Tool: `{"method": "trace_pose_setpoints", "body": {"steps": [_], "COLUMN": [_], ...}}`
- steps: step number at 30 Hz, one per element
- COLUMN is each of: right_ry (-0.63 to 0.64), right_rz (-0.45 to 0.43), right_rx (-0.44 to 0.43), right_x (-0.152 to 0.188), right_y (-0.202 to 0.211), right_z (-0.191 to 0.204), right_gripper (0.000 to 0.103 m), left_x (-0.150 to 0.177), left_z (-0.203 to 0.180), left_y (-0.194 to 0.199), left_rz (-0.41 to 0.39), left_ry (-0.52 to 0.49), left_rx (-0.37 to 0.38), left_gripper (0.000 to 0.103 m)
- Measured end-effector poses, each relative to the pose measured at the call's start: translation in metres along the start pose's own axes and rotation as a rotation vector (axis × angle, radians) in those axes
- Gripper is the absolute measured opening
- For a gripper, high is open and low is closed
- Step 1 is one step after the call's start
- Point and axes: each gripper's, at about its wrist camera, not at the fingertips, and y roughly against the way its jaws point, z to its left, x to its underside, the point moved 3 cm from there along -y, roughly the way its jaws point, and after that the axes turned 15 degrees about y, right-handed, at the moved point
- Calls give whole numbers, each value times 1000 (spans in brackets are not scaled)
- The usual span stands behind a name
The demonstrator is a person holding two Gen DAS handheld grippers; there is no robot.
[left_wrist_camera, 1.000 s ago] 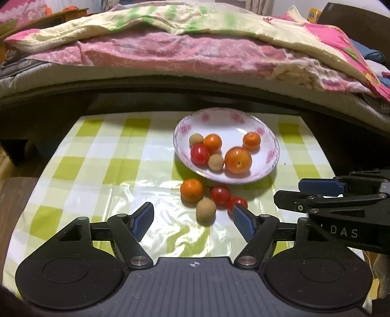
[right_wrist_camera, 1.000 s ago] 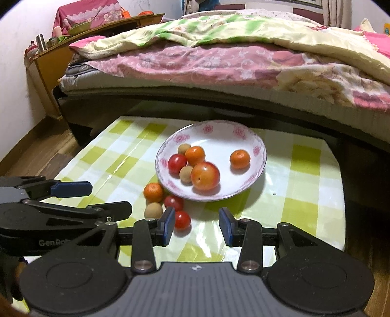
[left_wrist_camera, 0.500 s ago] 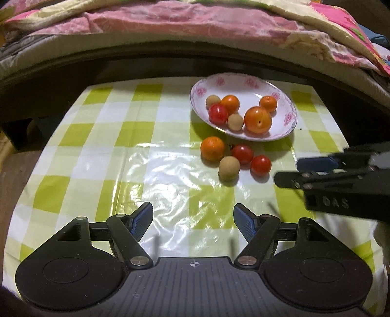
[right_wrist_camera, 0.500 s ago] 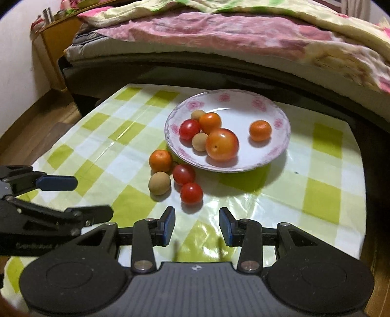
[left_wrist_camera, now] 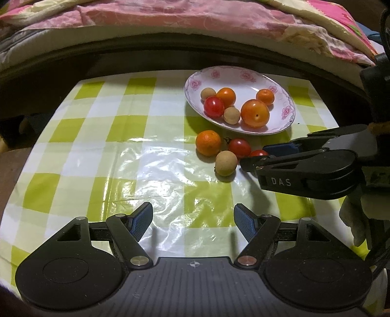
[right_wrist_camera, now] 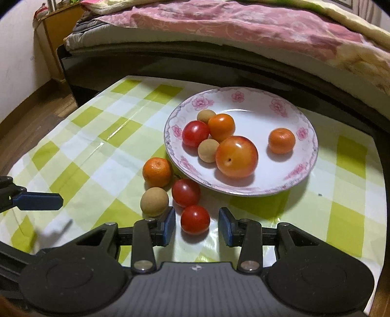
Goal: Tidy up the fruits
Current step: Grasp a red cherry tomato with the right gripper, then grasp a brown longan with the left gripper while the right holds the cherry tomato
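Right gripper: as we see it, jaws spread around the tomato.
Left gripper: jaws spread over bare cloth.

Tablecloth: lime-green and white check, glossy.
Plate: white, pink flower rim pattern with thin grey line.
On plate: red tomato, two beige-tan longans, two orange mandarins, big orange-yellow fruit with red blush.
Off plate, near its front-left rim: orange mandarin, beige-tan longan, two red tomatoes.
Behind plate: bedding, pink floral, cream edge.
Both grippers black, blue pads.
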Motion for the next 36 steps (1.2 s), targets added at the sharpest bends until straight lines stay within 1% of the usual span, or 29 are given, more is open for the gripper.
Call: {"method": "trace_pose_setpoints", "body": {"steps": [1,5,9,16,26,36], "right_ry": [1,-7,-17,-45,-91,-118], "right_rz": [8,20,20,31,46,67], "right_rx": [-4,-20,-15,-2,2,-9], "right_x": [0,0,5,17,29,36], "right_y": [-2,1,10,21,28,26], "right_z": [0,-3,-9,-21,-38,-46], "right_gripper": [30,29,29,29,29,29], "left_x": [0,-4,-9,-20,-36,-36], "left_z": [0,-2,-8,-26,-35,-43], "left_y": [-1,-5,-12,-27,-43,-59], "left_rz": [0,-4,-21,-27,-23,-20], "left_ry": [0,2,-8,-32,-56,-74], "left_rx": [0,10,7,11,12,6], "left_gripper": [79,79,78,76,75,72]}}
